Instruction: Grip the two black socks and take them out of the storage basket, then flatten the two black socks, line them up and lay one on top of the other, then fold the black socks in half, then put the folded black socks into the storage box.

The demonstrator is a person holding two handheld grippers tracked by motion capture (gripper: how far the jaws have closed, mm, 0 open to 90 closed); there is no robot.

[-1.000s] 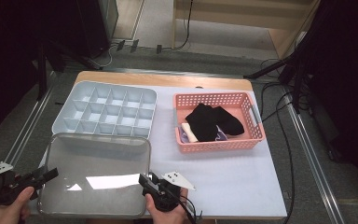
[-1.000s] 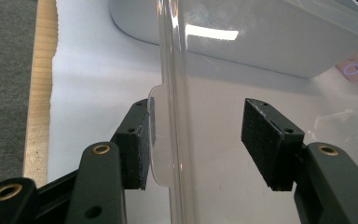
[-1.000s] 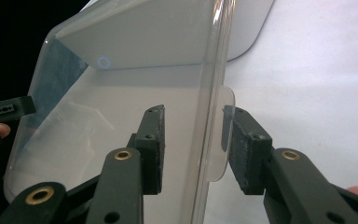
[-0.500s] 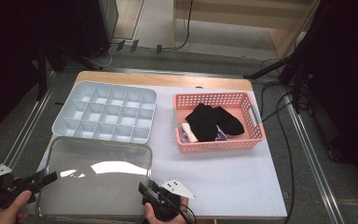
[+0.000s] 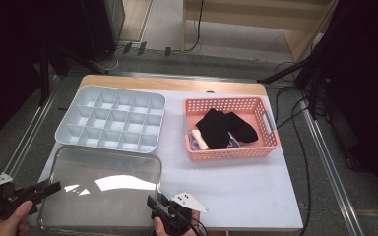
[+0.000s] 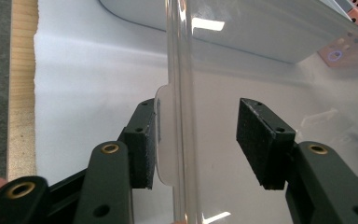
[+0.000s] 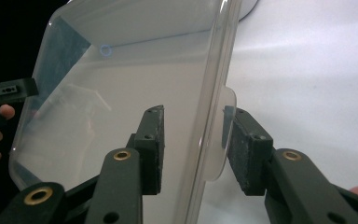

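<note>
Lid point(image 5: 103, 194), clear plastic, sits lower left of the high view on the white mat point(image 5: 236, 191), just below the grey divided tray point(image 5: 112, 123); pink basket point(image 5: 231, 129) with dark socks point(image 5: 224, 127) is off to the right, well apart. Left gripper point(image 5: 42, 191) is at the lid's left edge; in the left gripper view its jaws straddle the rim point(image 6: 182, 116), one pad against the small tab point(image 6: 161, 135), the other pad clearly off, so jaws apart, not clamped, and they have just been closing a bit. Right gripper point(image 5: 158, 206) is at the right edge; in the right gripper view jaws straddle the rim with the tab point(image 7: 223, 135) between, gaps visible both sides, apart too. Judgement: lid looks light, thin, stiff but flexy, slick and easy to slip; best grabbed on both side tabs, evenly, so it doesn't twist or pop out.
</note>
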